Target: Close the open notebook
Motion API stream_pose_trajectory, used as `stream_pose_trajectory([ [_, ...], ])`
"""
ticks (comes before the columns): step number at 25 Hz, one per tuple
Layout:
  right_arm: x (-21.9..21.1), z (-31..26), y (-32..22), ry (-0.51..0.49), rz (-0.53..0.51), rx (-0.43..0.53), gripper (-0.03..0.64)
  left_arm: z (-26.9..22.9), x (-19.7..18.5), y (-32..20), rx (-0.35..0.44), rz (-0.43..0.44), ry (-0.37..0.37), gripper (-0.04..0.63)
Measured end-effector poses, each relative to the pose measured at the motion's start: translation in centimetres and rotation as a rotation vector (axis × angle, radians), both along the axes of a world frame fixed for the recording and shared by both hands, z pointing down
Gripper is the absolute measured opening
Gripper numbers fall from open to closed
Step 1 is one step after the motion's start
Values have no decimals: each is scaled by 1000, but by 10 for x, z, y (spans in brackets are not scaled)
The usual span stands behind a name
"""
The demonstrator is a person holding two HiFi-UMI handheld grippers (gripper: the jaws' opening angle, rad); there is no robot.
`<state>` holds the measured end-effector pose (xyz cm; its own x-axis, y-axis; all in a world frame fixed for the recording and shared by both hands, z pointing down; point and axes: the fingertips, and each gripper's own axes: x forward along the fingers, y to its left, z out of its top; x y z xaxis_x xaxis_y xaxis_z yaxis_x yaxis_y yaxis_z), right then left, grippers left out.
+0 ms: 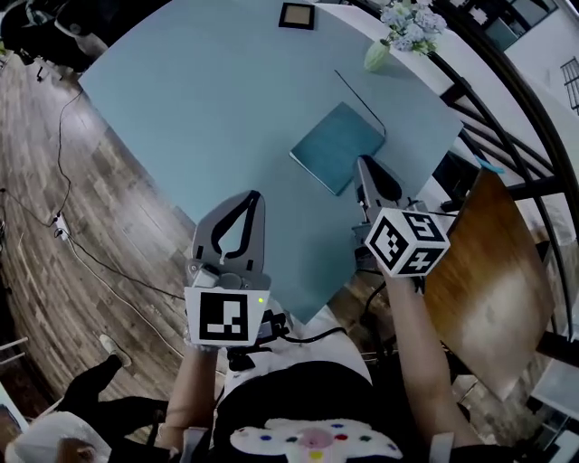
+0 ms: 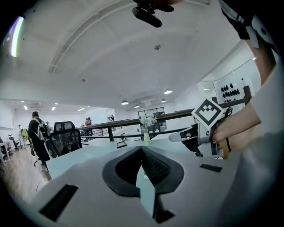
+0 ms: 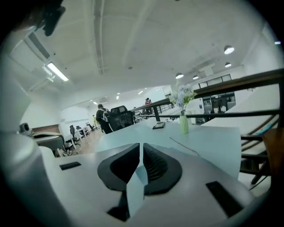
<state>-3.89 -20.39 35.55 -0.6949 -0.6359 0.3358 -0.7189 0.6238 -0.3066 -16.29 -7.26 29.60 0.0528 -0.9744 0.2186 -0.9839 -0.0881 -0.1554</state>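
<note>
The teal notebook (image 1: 336, 145) lies shut and flat on the pale blue table (image 1: 208, 99), near its right edge. In the head view my right gripper (image 1: 362, 163) hovers just over the notebook's near right corner, apart from it, its jaws together on nothing. My left gripper (image 1: 256, 195) hangs above the table to the notebook's lower left, also shut and empty. Each gripper view shows its own jaws pressed together, the left gripper (image 2: 142, 148) and the right gripper (image 3: 141, 145), pointing across the table; the notebook is hidden in both.
A vase of pale flowers (image 1: 377, 54) stands at the table's far right, with a small dark framed object (image 1: 297, 15) at the far edge. A thin dark line (image 1: 360, 99) runs beyond the notebook. A wooden seat (image 1: 493, 271) and black railing lie to the right.
</note>
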Motion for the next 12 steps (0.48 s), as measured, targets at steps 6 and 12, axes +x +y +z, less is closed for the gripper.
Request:
stream_pose_trajectory([
  [6, 34, -34, 44, 108, -19, 173, 49, -22, 17, 8, 28, 22, -3, 17],
  [12, 55, -53, 70, 140, -11, 236, 48, -37, 25, 12, 39, 33, -13, 17],
])
